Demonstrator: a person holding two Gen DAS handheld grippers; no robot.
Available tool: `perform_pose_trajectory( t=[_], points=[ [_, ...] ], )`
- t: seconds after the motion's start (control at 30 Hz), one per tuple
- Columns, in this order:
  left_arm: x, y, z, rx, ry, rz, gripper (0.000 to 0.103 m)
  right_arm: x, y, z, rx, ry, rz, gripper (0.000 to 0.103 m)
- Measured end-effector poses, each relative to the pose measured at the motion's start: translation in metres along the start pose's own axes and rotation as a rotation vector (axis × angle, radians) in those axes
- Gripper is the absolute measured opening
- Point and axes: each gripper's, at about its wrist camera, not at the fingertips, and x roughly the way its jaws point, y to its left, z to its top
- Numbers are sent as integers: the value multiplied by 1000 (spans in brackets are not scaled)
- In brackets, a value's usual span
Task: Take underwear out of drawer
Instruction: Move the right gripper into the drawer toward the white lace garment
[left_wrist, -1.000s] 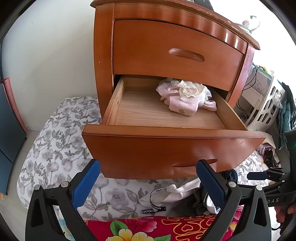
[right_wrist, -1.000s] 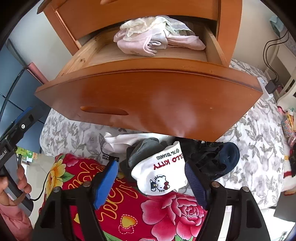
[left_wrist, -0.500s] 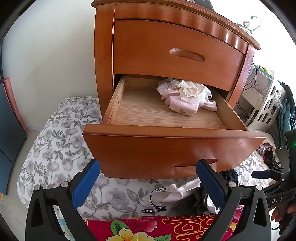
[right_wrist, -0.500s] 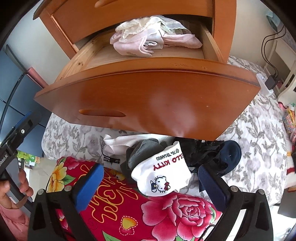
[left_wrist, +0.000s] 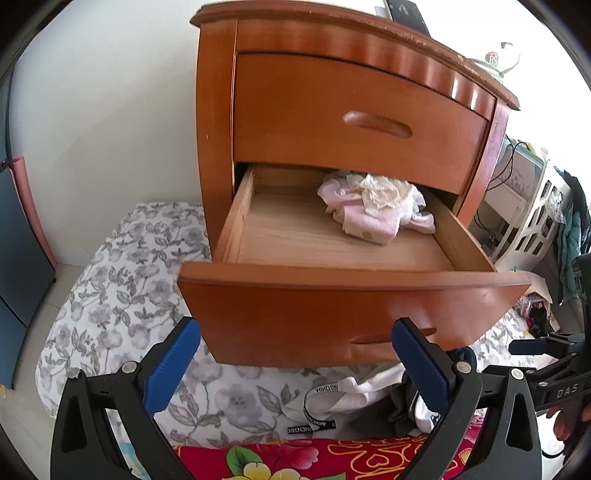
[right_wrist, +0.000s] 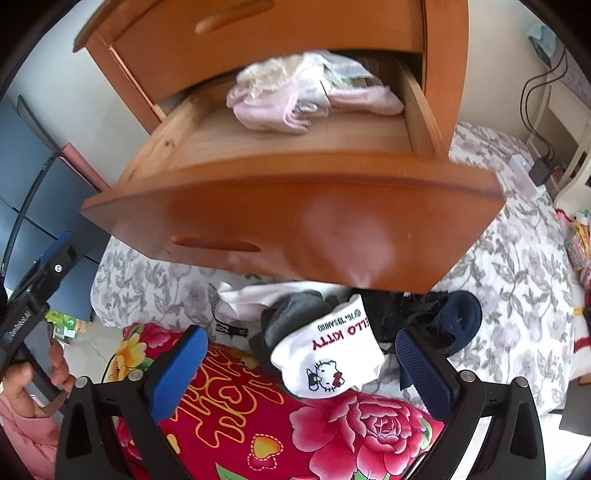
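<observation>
Two hand-held grippers hover in front of the wooden nightstand (left_wrist: 218, 122), both empty. The left hand-held gripper (left_wrist: 295, 365) has its blue pads spread wide, below the front panel of the pulled-out lower drawer (left_wrist: 332, 314). The right hand-held gripper (right_wrist: 299, 365) is spread wide too — nothing sits between its fingers. Inside the drawer, toward the back right, lies the underwear (left_wrist: 373, 208), a crumpled pink and cream bundle resting on the bare wooden bottom. Beneath the drawer, on the grey floral bedding (left_wrist: 122, 295), there's a loose heap of clothes — a white Hello Kitty garment (right_wrist: 328, 354) on top, dark pieces beside it. A red rose-print blanket (right_wrist: 332, 428) fills the near edge.
</observation>
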Motion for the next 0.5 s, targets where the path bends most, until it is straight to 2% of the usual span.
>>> perform_pose_trajectory(
  t=[0.13,0.37,0.5],
  points=[
    [-1,4,3,-14,-15,-10,103,-16,6,5,-15,-51,9,103],
    [-1,9,4,-35,-33,-22,103,-62,23,22,-94,-210,1,103],
    [0,11,4,-42,-35,-31,103,-75,27,32,-98,-265,1,103]
  ],
)
